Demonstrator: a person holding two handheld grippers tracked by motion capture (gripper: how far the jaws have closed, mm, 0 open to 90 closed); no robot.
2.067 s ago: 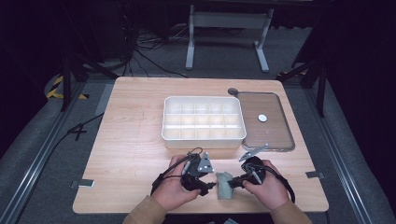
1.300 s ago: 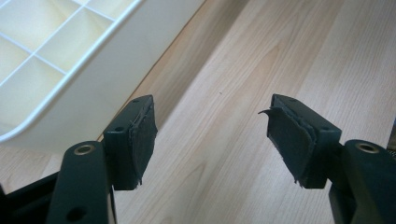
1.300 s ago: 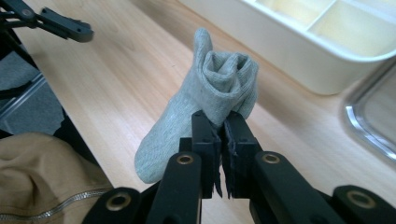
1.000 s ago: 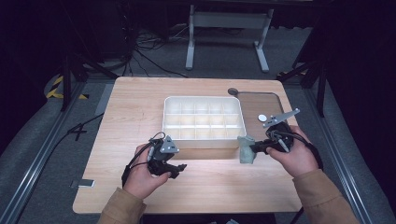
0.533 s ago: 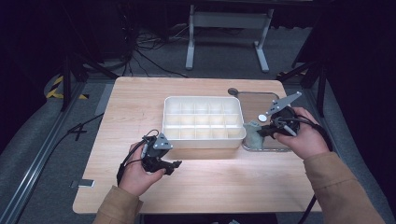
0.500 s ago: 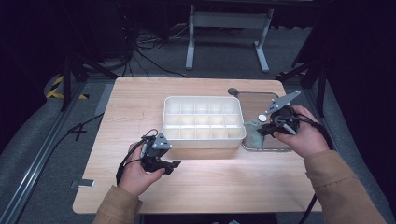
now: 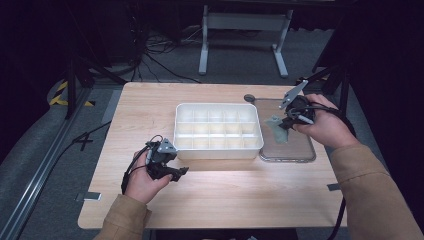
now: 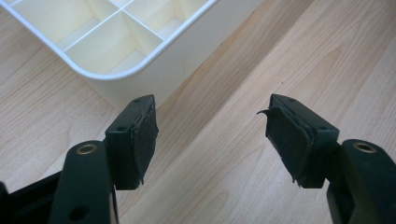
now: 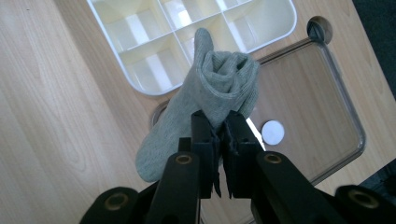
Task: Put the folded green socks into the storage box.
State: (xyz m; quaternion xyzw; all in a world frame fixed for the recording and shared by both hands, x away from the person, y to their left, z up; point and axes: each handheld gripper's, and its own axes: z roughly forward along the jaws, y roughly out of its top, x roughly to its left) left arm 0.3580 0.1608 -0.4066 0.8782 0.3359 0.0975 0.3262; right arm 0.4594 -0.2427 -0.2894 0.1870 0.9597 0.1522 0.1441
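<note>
A grey sock (image 9: pixel 205 98), folded over on itself, hangs from my right gripper (image 9: pixel 219 128), whose jaws are shut on its cloth. In the high view the sock (image 7: pixel 276 127) dangles over the clear lid (image 7: pixel 292 150), to the right of the white divided box (image 7: pixel 218 131), with my right gripper (image 7: pixel 290 120) held above the table. Near the box's front left corner, my left gripper (image 7: pixel 172 172) rests low over the wood. Its jaws (image 8: pixel 212 135) stand wide apart with bare table between them, and the box corner (image 8: pixel 116 65) lies just ahead.
The clear lid (image 9: pixel 317 107) lies flat beside the box and has a small white round sticker (image 9: pixel 272 132) on it. A round cable hole (image 7: pixel 249 98) sits behind the box. Bare wood stretches along the table's front and left.
My right hand has carried the sock from the front middle of the table up and to the right, over the clear lid. My left hand has drawn back to the left, beside the box's front corner.
</note>
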